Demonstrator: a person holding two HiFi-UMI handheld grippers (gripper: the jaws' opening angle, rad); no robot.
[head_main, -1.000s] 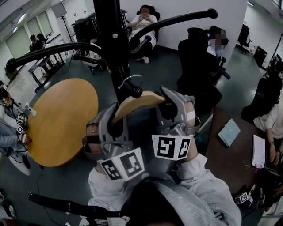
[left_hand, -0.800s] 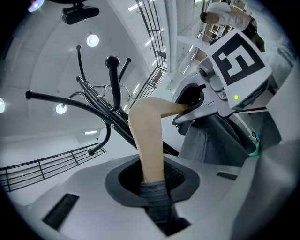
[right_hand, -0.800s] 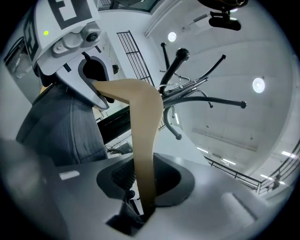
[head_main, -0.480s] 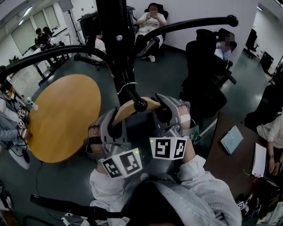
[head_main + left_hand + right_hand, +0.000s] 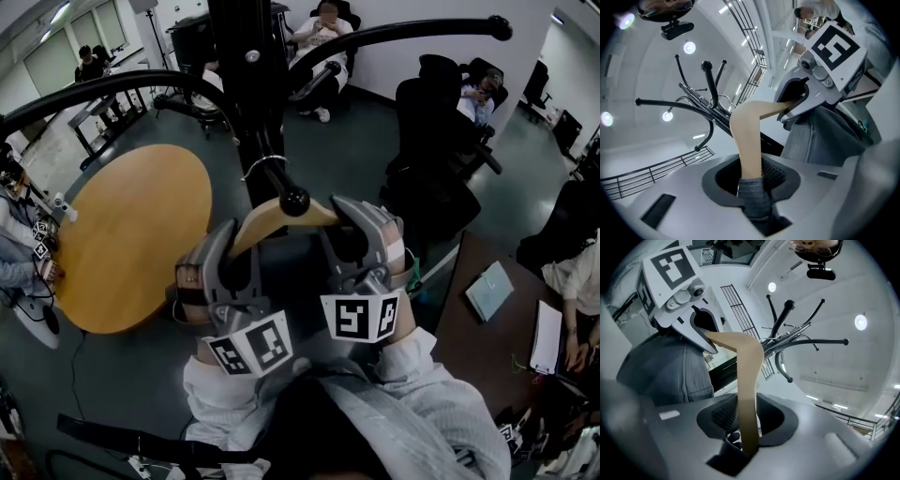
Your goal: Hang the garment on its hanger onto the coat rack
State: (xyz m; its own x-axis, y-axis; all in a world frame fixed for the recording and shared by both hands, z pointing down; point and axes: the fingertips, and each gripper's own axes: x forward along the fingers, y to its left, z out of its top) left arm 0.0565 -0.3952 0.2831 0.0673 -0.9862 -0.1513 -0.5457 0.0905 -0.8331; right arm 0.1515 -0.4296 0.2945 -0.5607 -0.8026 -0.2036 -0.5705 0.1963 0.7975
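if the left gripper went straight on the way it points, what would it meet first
Apart from the wooden hanger the left gripper holds, probably the coat rack, whose black arms lie just ahead; depth is unclear.

Hanger just before coat rack, round table to its left, office chair behind at right.

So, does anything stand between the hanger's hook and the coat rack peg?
Nothing visible does. In the head view the metal hook crosses the short peg behind its ball tip. Whether it rests on the peg is unclear.
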